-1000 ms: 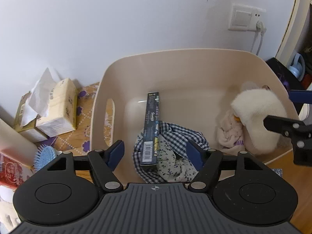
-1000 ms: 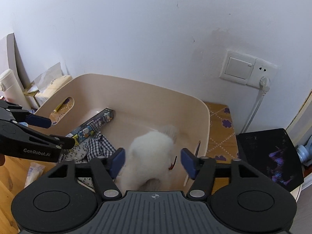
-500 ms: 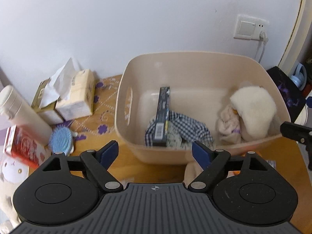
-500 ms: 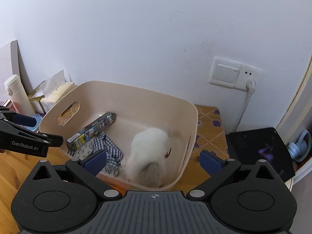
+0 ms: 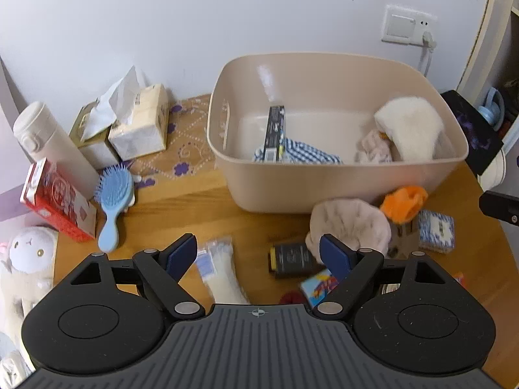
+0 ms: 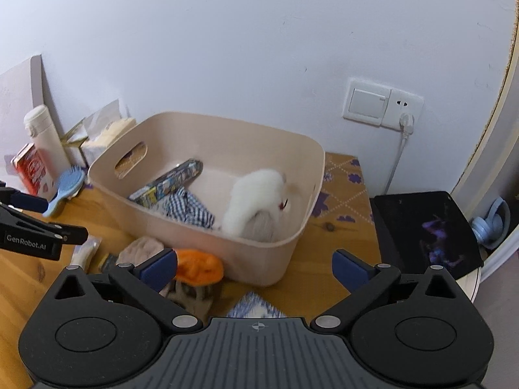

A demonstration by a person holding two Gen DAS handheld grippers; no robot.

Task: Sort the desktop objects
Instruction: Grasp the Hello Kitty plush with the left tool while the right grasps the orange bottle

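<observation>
Both grippers hang over the wooden surface (image 5: 201, 207) in front of the beige bin (image 5: 340, 188), and both are empty: the left gripper (image 5: 258, 253) has its jaws spread wide with nothing between them, and the right gripper (image 6: 254, 265) is likewise released, jaws at full spread.

The bin already holds a long dark box (image 5: 274, 133), a checked cloth (image 5: 301, 155) and a white plush (image 5: 410, 129). Loose things waiting on the surface, just in front of the bin: a pink fuzzy cloth (image 5: 350, 227), an orange plush (image 5: 404, 202), a blue-patterned packet (image 5: 436, 231), a dark tin (image 5: 290, 261), a clear pouch (image 5: 220, 269) and a small colourful card (image 5: 319, 287). Off to the left, a blue hairbrush (image 5: 113, 201) lies beside a red box (image 5: 56, 201) and a white bottle (image 5: 48, 142) (whether these belong in the bin I cannot tell).

The risk, as I judge it, lies in the crowding. The pink cloth, orange plush and packet touch or overlap, so jaws closing on one may snag a neighbour and drag it along or spill it off the near edge. The soft cloth may also slip from a shallow pinch. The two grippers are close together near the bin's front, so reaching for adjacent items at once could make them collide. The pouch lies flat, and jaws may scrape the surface without catching it.
</observation>
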